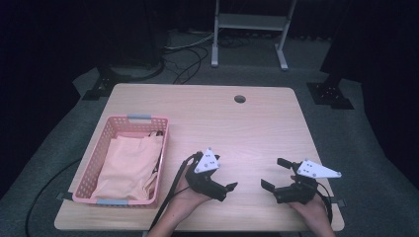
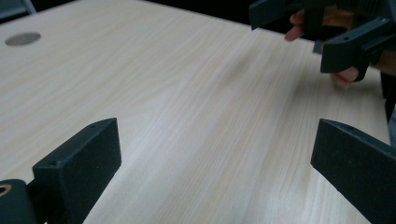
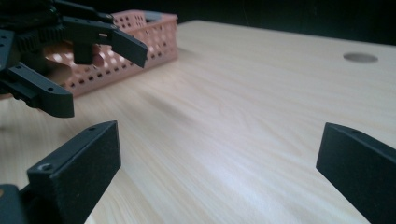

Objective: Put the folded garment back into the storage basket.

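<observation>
While both hands sit at the near edge of the surface (image 1: 247, 123), the left gripper (image 1: 225, 190) and right gripper (image 1: 272, 175) face each other, well right of the basket (image 1: 94, 163). Both have their jaws spread wide and grasping nothing, just bare wood between them. The pink basket sits at the surface's left side with a peach cloth (image 1: 126, 165) folded inside. Further back, right of the basket, there's a round cable hole (image 1: 240, 98).
</observation>
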`<state>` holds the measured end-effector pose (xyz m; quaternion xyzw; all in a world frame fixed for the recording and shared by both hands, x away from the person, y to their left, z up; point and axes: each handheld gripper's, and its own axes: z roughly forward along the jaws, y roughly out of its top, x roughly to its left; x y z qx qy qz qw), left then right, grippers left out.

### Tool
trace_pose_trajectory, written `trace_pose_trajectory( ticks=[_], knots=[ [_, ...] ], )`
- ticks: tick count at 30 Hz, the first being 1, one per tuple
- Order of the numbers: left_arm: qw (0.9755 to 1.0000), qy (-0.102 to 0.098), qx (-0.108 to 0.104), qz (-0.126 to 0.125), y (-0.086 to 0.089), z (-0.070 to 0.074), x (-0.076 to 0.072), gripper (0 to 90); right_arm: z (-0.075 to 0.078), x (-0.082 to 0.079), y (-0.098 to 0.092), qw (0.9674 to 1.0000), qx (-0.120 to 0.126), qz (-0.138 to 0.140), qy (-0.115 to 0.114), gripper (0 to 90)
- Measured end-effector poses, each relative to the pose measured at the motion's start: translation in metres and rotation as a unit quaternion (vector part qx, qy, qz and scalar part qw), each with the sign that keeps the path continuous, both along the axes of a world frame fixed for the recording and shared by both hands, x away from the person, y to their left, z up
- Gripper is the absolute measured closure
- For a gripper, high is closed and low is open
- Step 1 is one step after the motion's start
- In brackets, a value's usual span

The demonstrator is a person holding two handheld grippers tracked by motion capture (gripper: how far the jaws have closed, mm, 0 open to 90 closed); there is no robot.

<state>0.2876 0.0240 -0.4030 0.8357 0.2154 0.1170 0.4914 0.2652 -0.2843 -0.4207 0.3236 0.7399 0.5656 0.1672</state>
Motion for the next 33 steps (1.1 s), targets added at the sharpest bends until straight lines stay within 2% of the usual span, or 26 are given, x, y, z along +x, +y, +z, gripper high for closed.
trace_pose_trajectory(
  ticks=[1,2,4,5,9,12,19,23,26,31,33],
  knots=[
    [0.9999,0.010,0.011,-0.002,-0.002,-0.005,0.000,1.6,-0.005,-0.001,-0.002,0.9998,-0.015,-0.007,0.007,0.0],
    [0.9999,0.010,0.011,-0.002,-0.002,-0.005,0.000,1.6,-0.007,-0.001,-0.003,0.9997,-0.020,-0.010,0.010,0.0],
    [0.9996,0.012,0.026,0.001,-0.003,-0.010,0.000,1.6,-0.008,-0.002,-0.004,0.9994,-0.027,-0.014,0.013,0.0],
    [0.9991,0.018,0.038,0.002,-0.003,-0.015,0.000,1.6,-0.011,-0.002,-0.005,0.9986,-0.045,-0.023,0.018,0.0],
    [0.9974,0.025,0.067,0.007,-0.004,-0.021,0.001,1.6,-0.016,-0.002,-0.004,0.9952,-0.085,-0.037,0.031,0.0],
    [0.9955,0.029,0.090,0.011,-0.004,-0.025,0.001,1.6,-0.020,-0.002,-0.003,0.9922,-0.110,-0.029,0.051,0.0],
    [0.9929,0.041,0.111,0.010,-0.005,-0.033,0.000,1.6,-0.023,-0.002,-0.001,0.9886,-0.132,-0.031,0.065,0.0],
    [0.9911,0.044,0.125,0.009,-0.007,-0.038,-0.001,1.6,-0.025,-0.001,0.002,0.9842,-0.152,-0.027,0.086,0.0],
    [0.9905,0.046,0.129,0.006,-0.008,-0.040,-0.001,1.5,-0.026,0.000,0.003,0.9816,-0.165,-0.027,0.093,0.0],
    [0.9904,0.051,0.129,0.001,-0.010,-0.042,-0.002,1.6,-0.026,0.000,0.001,0.9817,-0.162,-0.025,0.097,0.0],
    [0.9905,0.051,0.128,0.000,-0.010,-0.043,-0.002,1.6,-0.026,0.000,0.002,0.9806,-0.166,-0.024,0.101,0.0]
  ],
)
